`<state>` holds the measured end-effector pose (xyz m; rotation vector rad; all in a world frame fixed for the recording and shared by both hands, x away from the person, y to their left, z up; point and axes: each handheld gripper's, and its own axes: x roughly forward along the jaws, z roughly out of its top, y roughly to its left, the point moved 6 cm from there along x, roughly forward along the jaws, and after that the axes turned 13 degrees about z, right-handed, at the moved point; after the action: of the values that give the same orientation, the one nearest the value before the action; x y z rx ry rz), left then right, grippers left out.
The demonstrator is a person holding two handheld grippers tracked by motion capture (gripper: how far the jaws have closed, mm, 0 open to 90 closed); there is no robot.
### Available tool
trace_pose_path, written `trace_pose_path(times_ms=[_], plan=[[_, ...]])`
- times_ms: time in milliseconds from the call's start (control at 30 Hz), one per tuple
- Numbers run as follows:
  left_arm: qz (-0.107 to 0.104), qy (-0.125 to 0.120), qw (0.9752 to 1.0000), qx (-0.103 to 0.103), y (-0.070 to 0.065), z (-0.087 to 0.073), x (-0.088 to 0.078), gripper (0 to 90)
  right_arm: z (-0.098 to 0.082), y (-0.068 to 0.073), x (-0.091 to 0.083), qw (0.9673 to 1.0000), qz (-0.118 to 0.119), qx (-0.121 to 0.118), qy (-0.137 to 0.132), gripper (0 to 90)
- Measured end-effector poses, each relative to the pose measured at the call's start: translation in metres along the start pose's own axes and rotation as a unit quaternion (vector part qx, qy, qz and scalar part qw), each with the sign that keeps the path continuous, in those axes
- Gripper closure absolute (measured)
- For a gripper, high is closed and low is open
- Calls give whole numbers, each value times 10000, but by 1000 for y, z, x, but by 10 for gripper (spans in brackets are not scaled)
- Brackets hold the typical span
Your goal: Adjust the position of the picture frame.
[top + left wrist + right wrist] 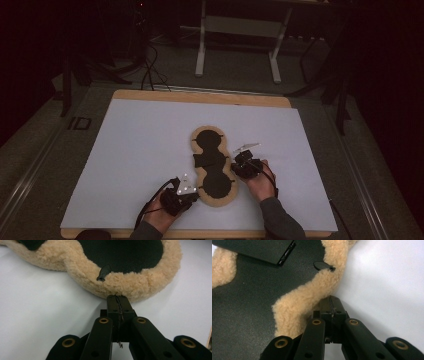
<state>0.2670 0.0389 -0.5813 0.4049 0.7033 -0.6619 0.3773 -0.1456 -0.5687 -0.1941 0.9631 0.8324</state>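
Tan fleece edges a soft, limp, black-lined pad [215, 167] lying mid-counter [135, 145]. The left claw [117, 300] and right claw [332, 302], both closed, pinch its fluffy rim, probably the surest hold on something this light.

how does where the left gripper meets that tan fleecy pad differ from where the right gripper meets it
The left gripper touches the tan fleecy pad with black inner panels at its rounded near end; the right gripper touches a narrowed side edge farther up. The left sits low beside the pad, the right higher. Both have jaws together at the fleece rim.
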Motion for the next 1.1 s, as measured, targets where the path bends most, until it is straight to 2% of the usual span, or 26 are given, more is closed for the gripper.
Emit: trace_pose_path(times_ms=[167, 300, 700, 867, 1000, 1100], plan=[[-9, -24, 10000, 18, -2, 1, 1, 900, 3, 1, 1, 10000, 11, -48, -2, 900], [-22, -58, 10000, 20, -5, 2, 2, 900, 6, 7, 3, 9998, 106, -149, 18, 900], [26, -90, 9999, 61, -7, 3, 3, 900, 17, 11, 9, 9997, 38, -242, 59, 900], [-24, -49, 10000, 54, -6, 3, 2, 900, 21, 14, 12, 9990, -130, -410, 133, 900], [-98, 4, 9999, 27, -3, 2, 1, 900, 21, 14, 12, 9992, -38, -377, 120, 900], [-41, 25, 10000, 7, 0, 2, 0, 900, 20, 13, 12, 9994, 16, -338, 102, 900]])
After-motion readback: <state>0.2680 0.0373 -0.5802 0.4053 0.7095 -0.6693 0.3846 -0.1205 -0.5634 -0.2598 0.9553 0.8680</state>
